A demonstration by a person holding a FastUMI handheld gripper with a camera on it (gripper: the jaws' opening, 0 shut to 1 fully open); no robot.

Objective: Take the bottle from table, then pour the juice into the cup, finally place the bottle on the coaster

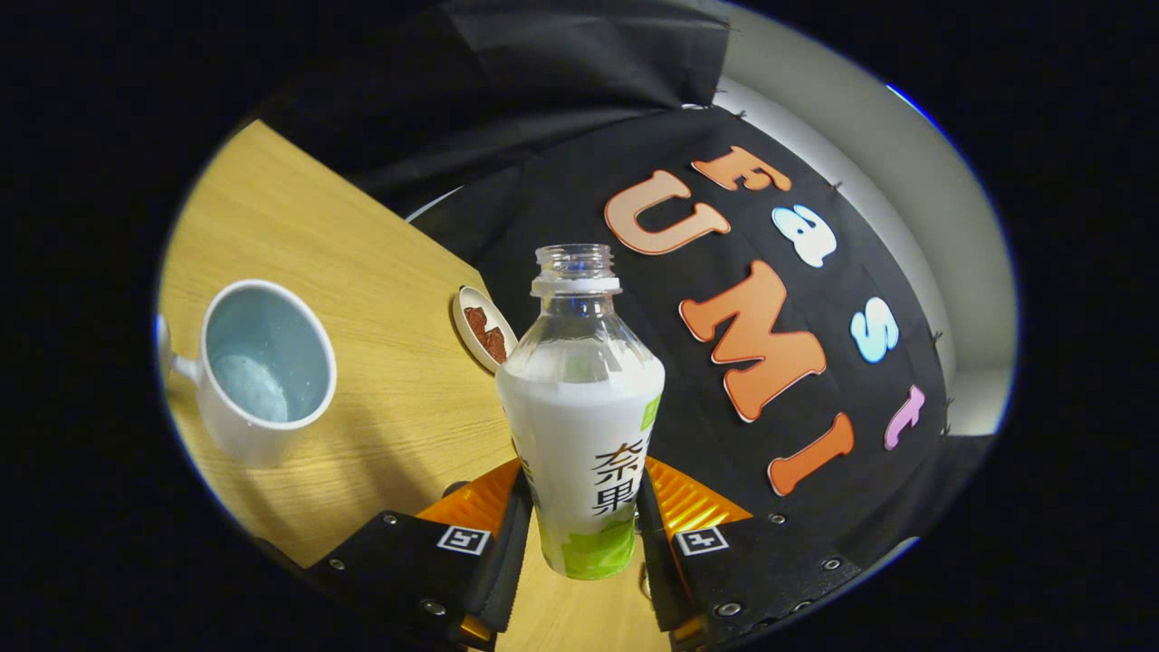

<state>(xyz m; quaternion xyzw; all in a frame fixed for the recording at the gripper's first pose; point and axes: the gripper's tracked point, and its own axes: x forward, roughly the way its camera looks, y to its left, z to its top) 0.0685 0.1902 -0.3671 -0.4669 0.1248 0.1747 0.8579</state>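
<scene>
White juice fills the uncapped bottle (pixel 579 407) clamped in the gripper (pixel 579 534); cup (pixel 263 371) holds a little.

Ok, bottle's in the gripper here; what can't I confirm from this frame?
Gripper view:
- Coaster: its near edge is hidden behind the bottle, and its pattern is too small to read.
- Bottle base: hidden where it drops between the fingers of the gripper, so its height above the table is unclear.
- Cup: handle partly cut off at the image edge; pale patch at the bottom could be liquid or reflection.
</scene>
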